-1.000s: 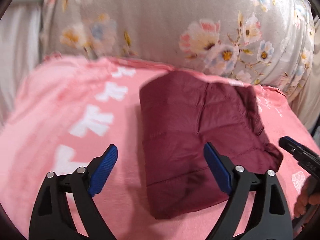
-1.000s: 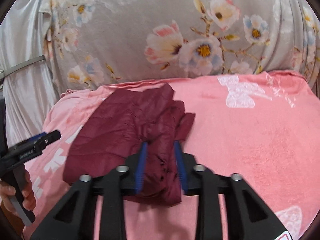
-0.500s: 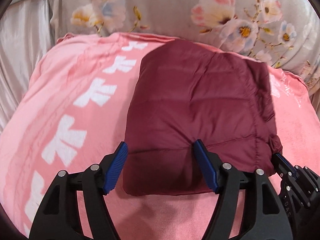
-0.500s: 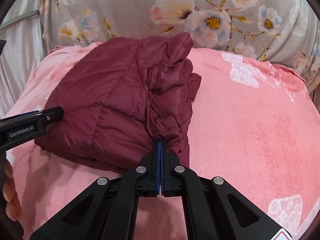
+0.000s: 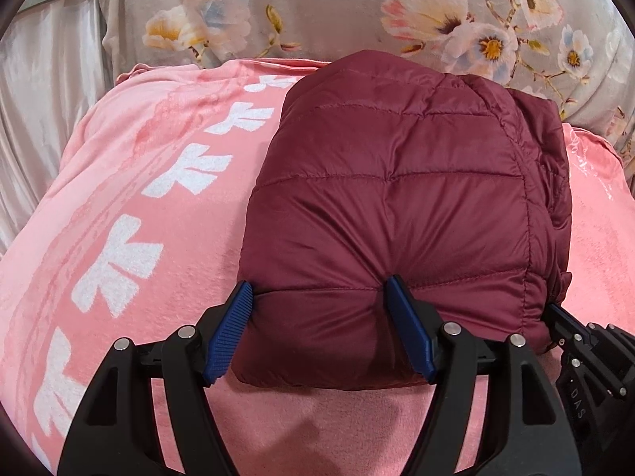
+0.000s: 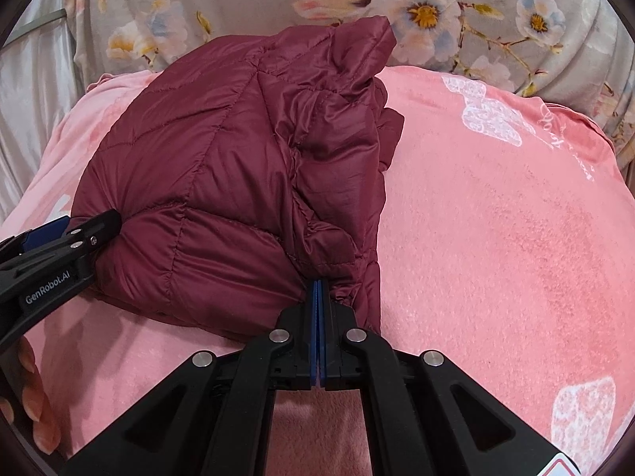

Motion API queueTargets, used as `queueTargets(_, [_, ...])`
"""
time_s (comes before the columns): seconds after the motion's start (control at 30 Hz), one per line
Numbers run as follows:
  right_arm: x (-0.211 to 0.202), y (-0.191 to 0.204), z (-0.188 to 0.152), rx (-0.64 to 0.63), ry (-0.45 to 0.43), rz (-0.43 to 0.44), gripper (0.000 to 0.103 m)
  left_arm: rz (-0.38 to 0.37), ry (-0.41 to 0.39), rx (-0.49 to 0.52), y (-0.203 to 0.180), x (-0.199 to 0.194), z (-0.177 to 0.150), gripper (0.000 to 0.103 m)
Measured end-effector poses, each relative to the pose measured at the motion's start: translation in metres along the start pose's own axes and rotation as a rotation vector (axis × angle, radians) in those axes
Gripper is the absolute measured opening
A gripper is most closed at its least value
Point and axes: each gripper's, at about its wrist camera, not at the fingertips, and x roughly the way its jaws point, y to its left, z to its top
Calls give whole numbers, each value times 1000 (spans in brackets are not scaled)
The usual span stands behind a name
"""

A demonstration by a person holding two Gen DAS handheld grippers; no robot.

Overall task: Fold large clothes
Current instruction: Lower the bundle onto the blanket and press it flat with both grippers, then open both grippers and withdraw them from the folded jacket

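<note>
Left tongs [image 5: 319,309] squeezing folded maroon puffer jacket's [image 5: 397,198] near edge; right tongs [image 6: 319,289] pinching jacket hem on pink blanket [image 6: 496,238]

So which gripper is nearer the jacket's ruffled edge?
Right. The right gripper is shut on that jacket edge; the left gripper, jaws just closed on the smooth corner, sits farther off.

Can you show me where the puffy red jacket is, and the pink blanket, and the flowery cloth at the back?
puffy red jacket [image 5: 389,206], left wrist view, on its quilted top.
pink blanket [image 6: 496,218], right wrist view, on a bare stretch beside the jacket.
flowery cloth [image 5: 337,8], left wrist view, on its grey middle.
</note>
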Motion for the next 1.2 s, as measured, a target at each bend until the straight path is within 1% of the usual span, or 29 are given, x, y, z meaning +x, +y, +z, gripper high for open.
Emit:
queueTargets(0.17, [2,6,-1,-24,10,-25,0,17,-25,9,-3,3,-5,68])
queueTargets(0.3, [0,6,0,-28,5,-31,0,18,-27,12,-3,5,-7,68])
queueTargets(0.4, [-22,0,-6,22,-40,-16,0,19,-38,8,-3,2,-7,68])
queueTargets(0.47, [-45,-3,-18,50,-71,-4,8,1,-39,-8,1,-5,-9,68])
queueTargets(0.53, [-65,-3,-32,48,-97,-12,10,-13,-39,-30,7,-16,-13,72])
queueTargets(0.67, [-91,-5,-55,46,-131,-21,12,25,-84,-22,8,-51,-29,92])
queueTargets(0.7, [-95,-5,-61,51,-131,-17,12,33,-98,-11,6,-60,-35,93])
queueTargets(0.87, [-104,-5,-80,76,-116,-6,14,48,-94,28,-2,-80,-61,95])
queueTargets(0.93, [-107,-2,-88,76,-109,-15,15,52,-83,21,-2,-84,-70,95])
queueTargets(1.07, [-113,-1,-96,93,-116,-22,25,58,-63,-4,0,-86,-85,95])
queueTargets(1.2, [-110,4,-99,81,-96,-25,26,73,-81,-1,-3,-91,-97,95])
